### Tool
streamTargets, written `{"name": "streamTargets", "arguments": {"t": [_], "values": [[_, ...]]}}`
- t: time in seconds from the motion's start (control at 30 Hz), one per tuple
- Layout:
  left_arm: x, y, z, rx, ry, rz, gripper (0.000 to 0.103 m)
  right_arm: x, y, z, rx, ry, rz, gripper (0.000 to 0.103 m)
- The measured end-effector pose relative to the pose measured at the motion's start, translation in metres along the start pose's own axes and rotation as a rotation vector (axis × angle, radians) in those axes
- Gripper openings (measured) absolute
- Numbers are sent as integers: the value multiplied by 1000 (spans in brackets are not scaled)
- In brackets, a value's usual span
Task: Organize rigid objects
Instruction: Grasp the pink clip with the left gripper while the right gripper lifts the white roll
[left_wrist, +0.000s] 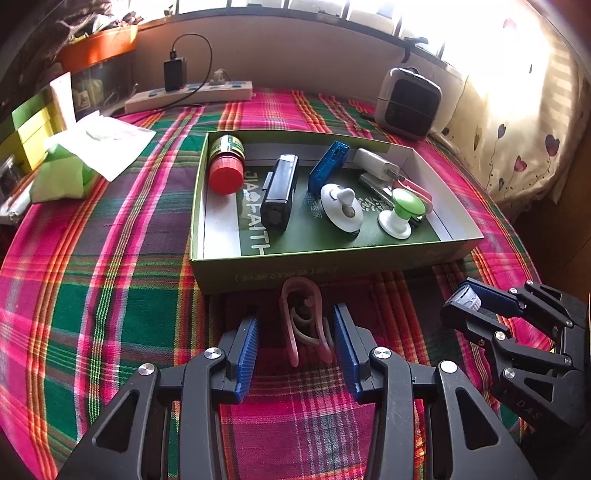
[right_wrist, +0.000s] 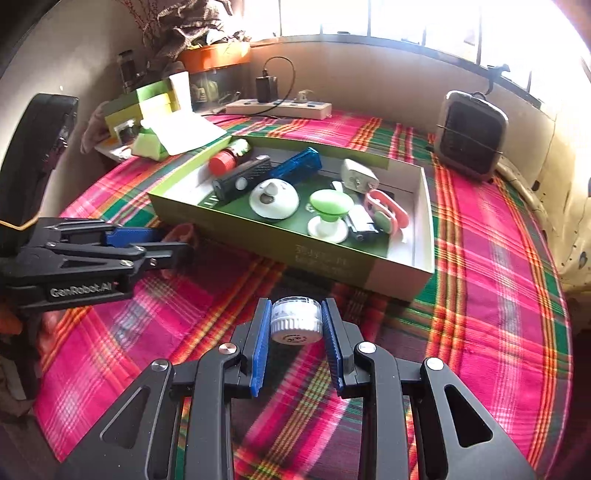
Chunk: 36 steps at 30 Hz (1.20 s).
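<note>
Right gripper pinches a white cap; left gripper sits half-spread around a pink clip, pad contact unclear, by the box.

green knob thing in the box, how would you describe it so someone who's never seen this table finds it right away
Start at the shallow green cardboard box on the plaid tablecloth. Look at its end furthest from the red-capped jar, near the front wall. There a green knob stands on a round white base, next to a white disc; it is the only thing with a bright green mushroom-shaped top.
</note>
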<state>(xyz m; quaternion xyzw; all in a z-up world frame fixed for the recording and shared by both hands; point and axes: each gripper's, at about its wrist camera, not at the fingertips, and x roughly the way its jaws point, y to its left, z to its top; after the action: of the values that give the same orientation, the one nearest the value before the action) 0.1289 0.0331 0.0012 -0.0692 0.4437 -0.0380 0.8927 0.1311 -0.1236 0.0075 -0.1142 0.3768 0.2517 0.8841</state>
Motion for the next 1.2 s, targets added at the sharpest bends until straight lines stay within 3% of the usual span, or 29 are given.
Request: {"name": "streamTargets", "arguments": {"t": [0.17, 0.3, 0.47, 1.2], "values": [[0, 0, -1, 8, -9, 4, 37, 2, -4, 0, 18, 8, 6, 29], [0, 2, -1, 2, -15, 10, 27, 4, -5, 0, 29, 19, 4, 29], [-1, 5, -2, 2, -21, 7, 24, 6, -8, -1, 43, 35, -3, 29], [-2, 5, -3, 9, -30, -3, 23, 9, -8, -2, 45, 53, 12, 29]]}}
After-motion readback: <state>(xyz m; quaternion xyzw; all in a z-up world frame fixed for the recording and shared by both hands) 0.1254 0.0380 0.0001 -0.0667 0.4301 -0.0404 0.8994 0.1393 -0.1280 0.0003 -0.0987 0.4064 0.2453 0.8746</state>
